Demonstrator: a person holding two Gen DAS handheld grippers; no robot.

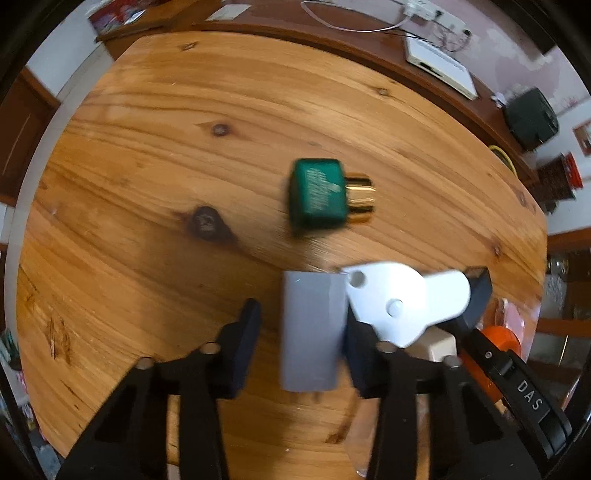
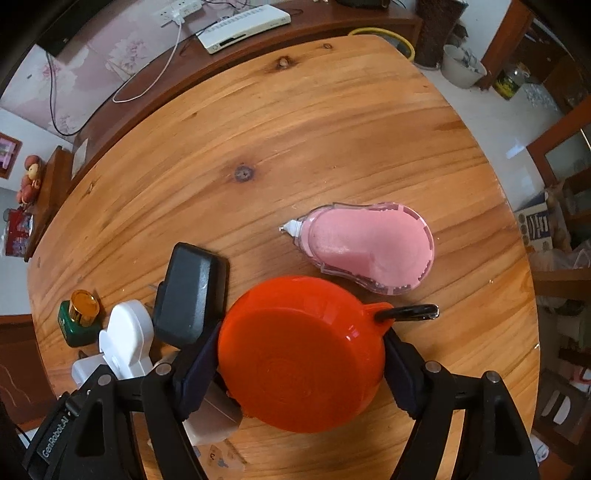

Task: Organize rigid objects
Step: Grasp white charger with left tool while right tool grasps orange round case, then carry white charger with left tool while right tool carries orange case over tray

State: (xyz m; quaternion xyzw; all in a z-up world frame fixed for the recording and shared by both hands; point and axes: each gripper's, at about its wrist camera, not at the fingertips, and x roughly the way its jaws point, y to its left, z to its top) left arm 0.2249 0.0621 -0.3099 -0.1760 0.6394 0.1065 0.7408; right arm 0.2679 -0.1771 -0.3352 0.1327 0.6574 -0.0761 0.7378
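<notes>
In the left wrist view my left gripper [image 1: 301, 332] is open, with a grey rectangular block [image 1: 310, 332] between its fingers, touching the right finger only. A green bottle with a gold cap [image 1: 325, 195] lies on the wooden table [image 1: 166, 166] ahead. A white plastic piece [image 1: 399, 302] lies right of the block. In the right wrist view my right gripper [image 2: 299, 362] is shut on an orange round tape measure [image 2: 301, 350]. A pink correction tape [image 2: 365, 247] lies ahead of it. A black charger [image 2: 188, 295] and the white piece [image 2: 125, 339] sit to the left.
A dark wooden sideboard behind the table holds a white router box [image 2: 243, 27], cables and a power strip [image 1: 424, 11]. The green bottle [image 2: 79, 321] stands at the table's left in the right wrist view. A beige block [image 2: 214, 417] lies under the right gripper's left finger.
</notes>
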